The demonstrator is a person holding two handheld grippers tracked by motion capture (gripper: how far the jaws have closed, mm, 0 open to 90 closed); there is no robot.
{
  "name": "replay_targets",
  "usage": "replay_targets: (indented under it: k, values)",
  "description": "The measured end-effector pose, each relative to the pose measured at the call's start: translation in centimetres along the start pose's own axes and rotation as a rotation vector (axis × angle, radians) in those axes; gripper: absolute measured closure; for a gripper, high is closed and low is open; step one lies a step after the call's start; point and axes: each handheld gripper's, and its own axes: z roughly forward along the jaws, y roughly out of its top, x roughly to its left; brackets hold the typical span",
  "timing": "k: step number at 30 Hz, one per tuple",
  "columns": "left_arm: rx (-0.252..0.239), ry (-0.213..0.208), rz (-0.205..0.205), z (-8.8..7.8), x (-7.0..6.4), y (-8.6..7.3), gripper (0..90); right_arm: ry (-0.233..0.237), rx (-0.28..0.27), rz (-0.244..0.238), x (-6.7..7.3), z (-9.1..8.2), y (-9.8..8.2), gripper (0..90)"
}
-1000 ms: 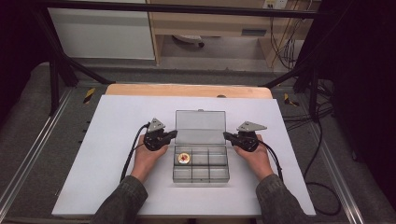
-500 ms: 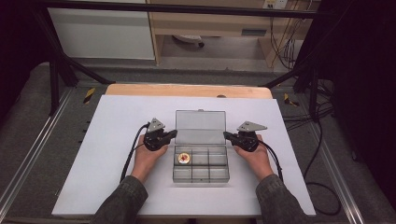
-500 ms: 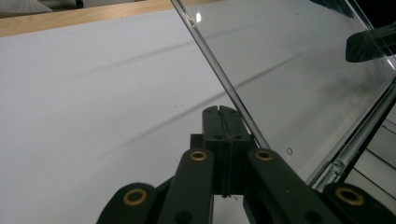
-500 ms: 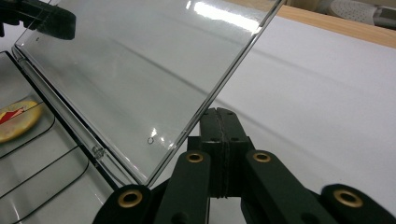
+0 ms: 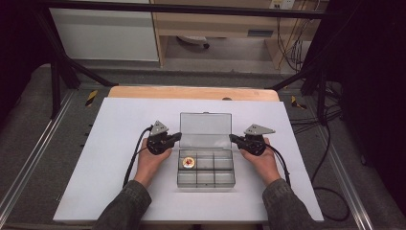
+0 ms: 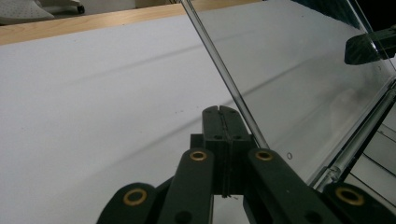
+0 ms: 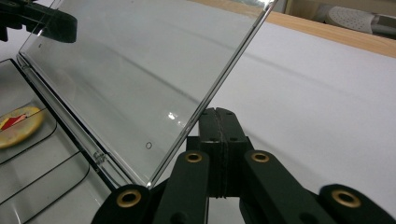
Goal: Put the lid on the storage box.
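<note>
High view: clenched empty left gripper (image 5: 175, 137) and right gripper (image 5: 234, 139) flank the lid (image 5: 205, 130); the badge (image 5: 188, 163) design is perhaps red, blurred.

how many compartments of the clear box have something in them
1: a round yellow and red badge lies in the back-left compartment of the clear plastic compartment box. The other compartments look empty, though glare may hide small items.

The high view is looking forward and down from above the person's side, taking in the whole table (image 5: 119, 124). Each gripper view is riding low and close along its own shut jaws. Both are sharing the clear lid (image 6: 299, 79), standing at 2 o'clock in the left gripper view and 10 o'clock in the right.
</note>
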Motion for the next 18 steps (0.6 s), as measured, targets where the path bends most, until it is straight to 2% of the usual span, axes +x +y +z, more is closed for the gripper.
replay_targets:
  k: [18]
  values:
    - [-0.006,-0.006,0.005,-0.09,0.0,0.05,90.0,0.001,-0.003,0.001,0.05,-0.07,0.05,90.0]
